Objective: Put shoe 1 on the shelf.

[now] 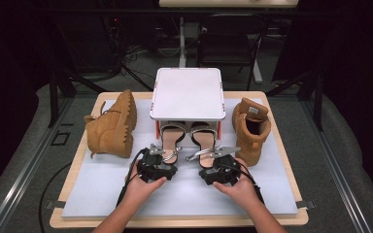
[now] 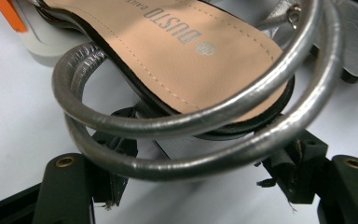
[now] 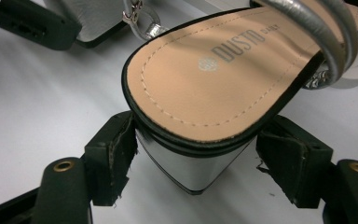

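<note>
Two silver-strapped sandals with tan insoles lie side by side, their toes under a white raised shelf (image 1: 188, 92). My left gripper (image 1: 162, 156) sits at the heel of the left sandal (image 1: 171, 138). In the left gripper view its pads (image 2: 116, 144) press the sole edge on both sides of the left sandal (image 2: 182, 56), beneath the ankle straps. My right gripper (image 1: 210, 158) is at the heel of the right sandal (image 1: 203, 141). There the right gripper (image 3: 196, 154) is shut on the block heel of the right sandal (image 3: 205, 79).
A tan boot (image 1: 114, 126) lies on its side left of the shelf. A second tan boot (image 1: 250, 128) stands upright to the right. Everything rests on a pale mat (image 1: 175, 196) over a wooden table (image 1: 291, 145). Dark chairs and cables are beyond the far edge.
</note>
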The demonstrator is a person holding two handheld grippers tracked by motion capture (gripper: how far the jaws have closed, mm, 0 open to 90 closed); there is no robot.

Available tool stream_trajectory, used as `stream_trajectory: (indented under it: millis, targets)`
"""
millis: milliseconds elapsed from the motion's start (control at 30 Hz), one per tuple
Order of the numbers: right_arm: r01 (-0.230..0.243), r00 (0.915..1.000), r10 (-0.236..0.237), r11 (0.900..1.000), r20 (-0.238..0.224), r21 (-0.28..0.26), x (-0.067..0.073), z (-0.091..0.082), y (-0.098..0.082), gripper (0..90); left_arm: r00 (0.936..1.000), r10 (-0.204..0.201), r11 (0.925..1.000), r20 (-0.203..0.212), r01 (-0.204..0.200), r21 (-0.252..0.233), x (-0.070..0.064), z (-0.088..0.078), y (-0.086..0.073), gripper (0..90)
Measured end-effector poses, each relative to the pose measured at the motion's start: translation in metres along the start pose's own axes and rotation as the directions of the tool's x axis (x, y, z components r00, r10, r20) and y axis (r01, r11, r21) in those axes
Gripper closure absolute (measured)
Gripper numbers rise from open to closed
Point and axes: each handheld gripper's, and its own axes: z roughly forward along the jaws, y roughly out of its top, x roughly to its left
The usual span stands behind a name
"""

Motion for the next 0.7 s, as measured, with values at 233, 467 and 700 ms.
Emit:
stream_trajectory:
  millis: [233, 467, 700]
  targets:
    - [0.032, 0.9995, -0.031, 0.999, -0.009, 0.023, -0.008, 0.008, 0.009, 28.9, 1.0, 0.009, 0.9999, 0.002, -0.009, 0.011, 0.006, 0.005, 0.009, 31.4]
    - [0.046, 0.9989, -0.046, 0.999, -0.006, 0.027, -0.012, 0.019, 0.018, 29.1, 1.0, 0.009, 0.9999, 0.002, -0.009, 0.007, 0.014, 0.015, 0.015, 31.4]
    - [-0.005, 0.9999, 0.004, 0.999, 0.011, 0.037, -0.014, 0.026, 0.021, 29.1, 0.9992, 0.034, 0.9991, -0.022, -0.034, 0.024, 0.013, 0.022, 0.015, 31.3]
